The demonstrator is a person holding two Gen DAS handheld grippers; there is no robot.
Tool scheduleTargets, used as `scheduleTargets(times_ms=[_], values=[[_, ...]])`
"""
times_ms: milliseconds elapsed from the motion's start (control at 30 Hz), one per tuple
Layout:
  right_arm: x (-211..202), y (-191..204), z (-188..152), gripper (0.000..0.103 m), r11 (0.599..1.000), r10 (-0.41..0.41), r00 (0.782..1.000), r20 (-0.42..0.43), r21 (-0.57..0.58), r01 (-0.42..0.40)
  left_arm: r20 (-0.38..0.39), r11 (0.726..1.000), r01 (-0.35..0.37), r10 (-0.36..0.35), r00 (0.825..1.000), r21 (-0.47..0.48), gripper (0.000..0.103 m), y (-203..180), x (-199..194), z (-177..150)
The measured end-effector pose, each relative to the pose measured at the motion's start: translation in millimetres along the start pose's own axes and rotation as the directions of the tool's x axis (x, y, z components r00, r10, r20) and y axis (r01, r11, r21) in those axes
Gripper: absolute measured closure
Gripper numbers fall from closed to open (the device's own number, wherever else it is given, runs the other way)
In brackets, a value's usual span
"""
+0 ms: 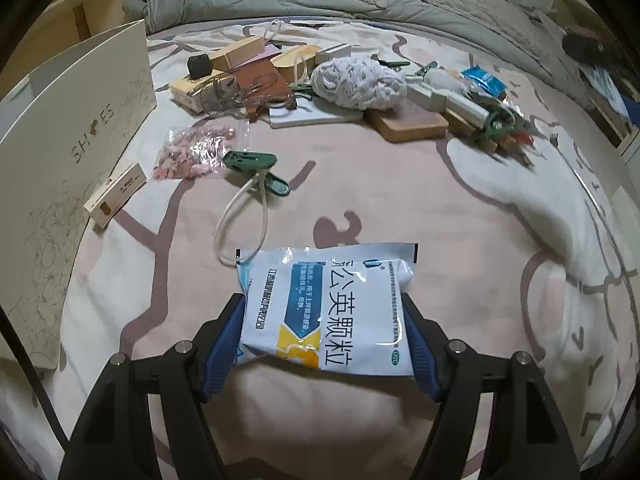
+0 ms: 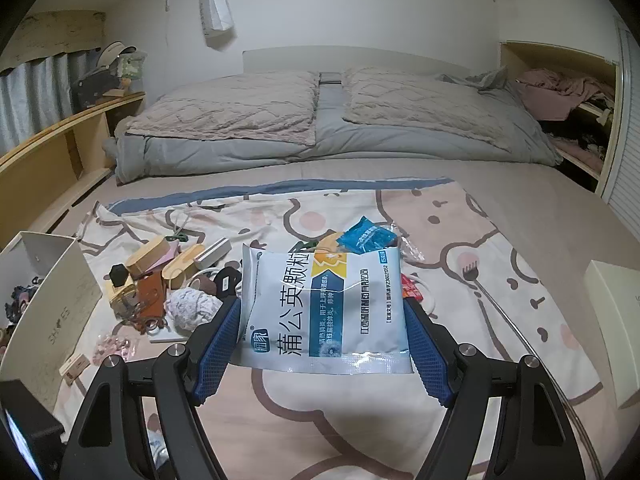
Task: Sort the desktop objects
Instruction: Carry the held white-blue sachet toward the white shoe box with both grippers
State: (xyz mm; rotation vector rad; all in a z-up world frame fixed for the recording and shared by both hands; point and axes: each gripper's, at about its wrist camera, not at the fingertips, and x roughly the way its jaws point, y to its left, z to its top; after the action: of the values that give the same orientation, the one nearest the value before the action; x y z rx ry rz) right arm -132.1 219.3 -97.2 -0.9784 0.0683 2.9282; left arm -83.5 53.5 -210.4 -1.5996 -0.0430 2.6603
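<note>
Two white-and-blue medicine sachets were in hand, one per gripper. The left gripper (image 1: 324, 340) pinched its sachet (image 1: 328, 304) between blue pads (image 1: 226, 344), the packet pointing out over the pink cartoon-print blanket (image 1: 400, 184) near its front edge. The right gripper (image 2: 324, 340) clamped the second sachet (image 2: 326, 308) the same way, its fingers pressed on both side edges, held above the blanket's middle.

Most of the clutter lay in a heap toward the blanket's far edge: wooden blocks (image 1: 240, 54), a brown leather piece (image 1: 260, 88), a ball of pale yarn (image 1: 358, 82), a wooden board (image 1: 412, 122) and a blue packet (image 1: 482, 80). Closer in, a clear bag of pink bits (image 1: 192, 152) lay just beside a green clip (image 1: 256, 170) with a white cord loop (image 1: 240, 224). Along the blanket's left edge stood a cream shoe box (image 1: 76, 132), with a small cream carton (image 1: 114, 194) touching its base. At the right edge, in the right wrist view, sat another cream box (image 2: 616, 320).
</note>
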Motion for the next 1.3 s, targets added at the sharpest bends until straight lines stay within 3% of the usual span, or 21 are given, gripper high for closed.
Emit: scheduleTargets(times_ms=[667, 933, 1300], values=[[-5.2, 1.9, 1.8, 0.024, 1.0, 0.001, 1.0, 0.012, -0.002, -0.001, -0.051, 0.996, 0.078, -0.075, 0.996, 0.053, 0.03, -25.3, -16.7, -23.4], [-6.5, 0.9, 2.3, 0.024, 1.0, 0.003, 1.0, 0.015, -0.001, -0.003, 0.06, 0.994, 0.047, -0.053, 0.997, 0.098, 0.03, -24.8, -36.3, -4.8], [-9.3, 5.1, 3.4, 0.024, 1.0, 0.014, 1.0, 0.015, -0.007, -0.014, 0.219, 1.0, -0.007, 0.005, 0.976, 0.007, 0.03, 14.9, -70.4, 50.2]])
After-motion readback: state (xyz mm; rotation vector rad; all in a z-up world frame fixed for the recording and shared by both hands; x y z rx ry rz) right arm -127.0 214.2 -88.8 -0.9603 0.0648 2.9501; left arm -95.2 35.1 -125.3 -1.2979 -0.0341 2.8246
